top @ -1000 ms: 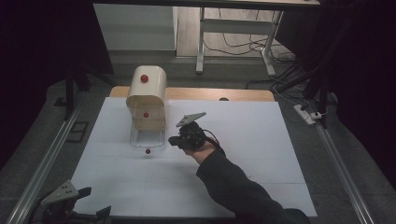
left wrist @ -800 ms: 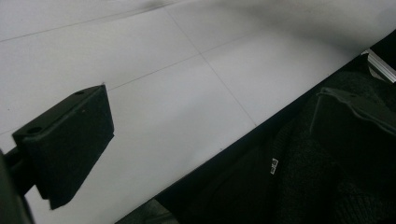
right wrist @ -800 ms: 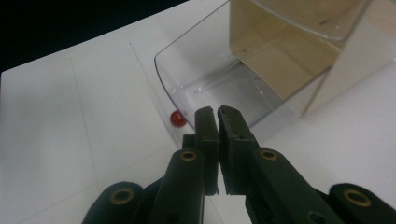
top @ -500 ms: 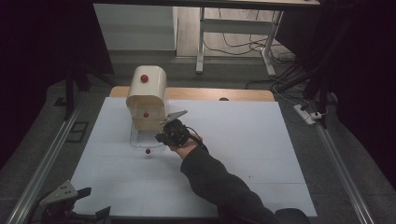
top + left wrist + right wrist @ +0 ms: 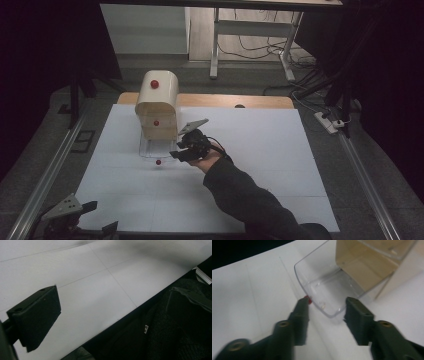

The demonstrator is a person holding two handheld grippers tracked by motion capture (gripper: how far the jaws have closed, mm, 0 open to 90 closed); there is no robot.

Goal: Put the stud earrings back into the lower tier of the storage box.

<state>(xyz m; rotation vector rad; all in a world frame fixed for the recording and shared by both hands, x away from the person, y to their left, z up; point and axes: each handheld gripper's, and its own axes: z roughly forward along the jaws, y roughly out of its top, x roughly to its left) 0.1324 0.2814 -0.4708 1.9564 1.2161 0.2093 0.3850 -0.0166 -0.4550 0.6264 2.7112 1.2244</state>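
Observation:
A cream box [image 5: 157, 102] with a rounded top and red knobs stands at the table's back left. Its clear bottom drawer [image 5: 156, 148] is pulled out, with a red knob [image 5: 158, 162] at its front. My right gripper [image 5: 177, 149] sits at the drawer's right front corner. In the right gripper view its jaws [image 5: 327, 302] have just been opening. They stand apart with the drawer's rounded corner [image 5: 329, 287] just ahead of the gap, and no pad presses on it. The red knob [image 5: 308, 299] peeks past the left fingertip. My left gripper [image 5: 75, 220] rests open at the near left table edge.
White paper [image 5: 260, 150] covers the table, with bare wood at the far edge. A metal rail [image 5: 45, 175] runs along the left side and another along the right. A dark sleeve [image 5: 240, 195] reaches in from the bottom. Table legs and cables lie beyond.
The right hand has moved left to the drawer's front corner, and its jaws have gone from shut to apart. The left gripper has stayed put.

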